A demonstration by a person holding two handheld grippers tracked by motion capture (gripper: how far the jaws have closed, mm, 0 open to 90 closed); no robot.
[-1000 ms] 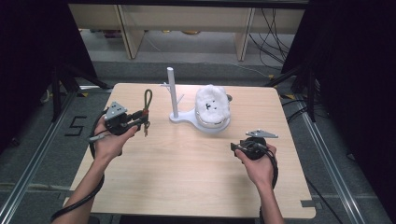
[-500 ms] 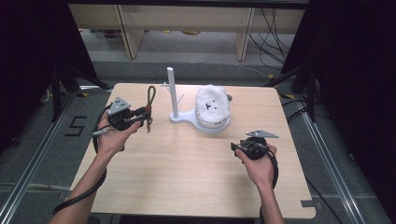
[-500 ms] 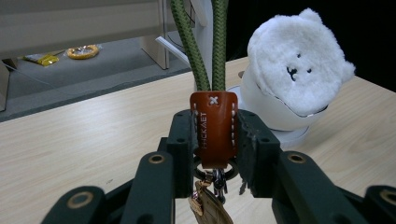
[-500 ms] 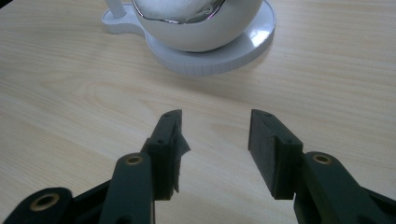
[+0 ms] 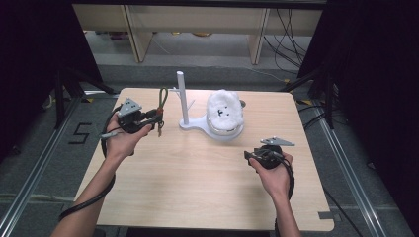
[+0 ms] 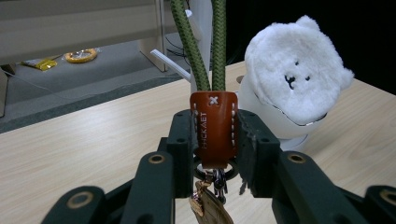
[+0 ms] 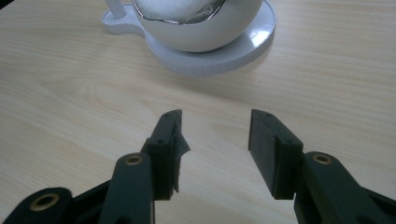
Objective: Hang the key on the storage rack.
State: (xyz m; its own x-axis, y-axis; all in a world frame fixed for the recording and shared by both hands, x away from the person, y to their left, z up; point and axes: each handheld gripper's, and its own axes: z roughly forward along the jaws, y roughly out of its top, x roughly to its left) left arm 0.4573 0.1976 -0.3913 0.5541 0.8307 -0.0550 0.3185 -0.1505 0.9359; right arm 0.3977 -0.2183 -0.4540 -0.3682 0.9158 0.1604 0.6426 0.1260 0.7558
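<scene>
cord loop (image 6: 201,42): top cut off by frame edge | tag (image 6: 212,210): lettering hidden

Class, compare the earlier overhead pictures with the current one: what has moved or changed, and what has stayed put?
The left gripper, shut on the green rope keychain with a brown leather tab, has drifted slightly toward the white peg stand. The open right gripper, the fluffy white bear lamp and the grip are unchanged.

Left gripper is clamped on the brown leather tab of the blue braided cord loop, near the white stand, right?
Not quite: the left gripper does clamp the brown leather tab, but the braided cord loop is green, not blue, as the left gripper view shows. The white stand is nearby.
</scene>
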